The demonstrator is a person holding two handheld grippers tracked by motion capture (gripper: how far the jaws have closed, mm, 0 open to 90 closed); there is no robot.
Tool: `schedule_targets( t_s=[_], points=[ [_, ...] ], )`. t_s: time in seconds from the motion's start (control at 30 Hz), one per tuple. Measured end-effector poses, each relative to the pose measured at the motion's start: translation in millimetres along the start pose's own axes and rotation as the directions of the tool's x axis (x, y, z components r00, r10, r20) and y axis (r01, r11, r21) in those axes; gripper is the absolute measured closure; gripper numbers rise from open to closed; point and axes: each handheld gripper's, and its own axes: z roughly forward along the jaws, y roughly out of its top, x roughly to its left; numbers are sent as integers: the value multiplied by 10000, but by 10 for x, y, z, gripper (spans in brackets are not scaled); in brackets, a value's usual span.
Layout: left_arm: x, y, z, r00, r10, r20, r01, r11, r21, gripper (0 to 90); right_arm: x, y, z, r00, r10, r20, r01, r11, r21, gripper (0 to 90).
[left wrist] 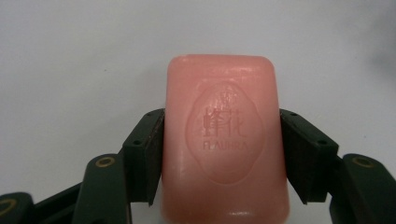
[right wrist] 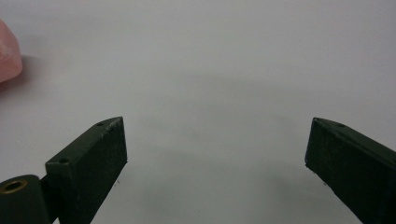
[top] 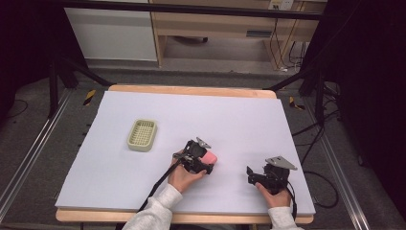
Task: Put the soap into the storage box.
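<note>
My left claw [left wrist: 223,154] is clamped on the pink soap bar [left wrist: 224,140], my right claw [right wrist: 215,163] gapes idle, so next I'd likely carry it to the soap dish [top: 142,135].

White board [top: 239,120]: far half and right side open, free passage. Obstacles: soap dish [top: 142,134] at left-centre; left gripper [top: 203,160] with pink soap [left wrist: 225,140] near centre; right gripper [top: 256,176] near right, jaws wide, bare board between.

Waxy, embossed pink soap [left wrist: 224,140]; matt black jaws; ribbed plastic dish [top: 142,134].
</note>
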Motion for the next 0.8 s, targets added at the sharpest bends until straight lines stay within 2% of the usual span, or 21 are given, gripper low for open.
schedule_targets(
  t_s=[0.53,0.8],
  points=[
    [193,-76,-269,9997,-211,-108,209,9996,-204,371,-3,-2,3,10000,28,-3,-28,10000,10,58],
    [354,-158,-437,9989,-375,-286,368,9990,-262,371,-6,-2,3,10000,14,-1,-14,10000,18,58]
  ],
)
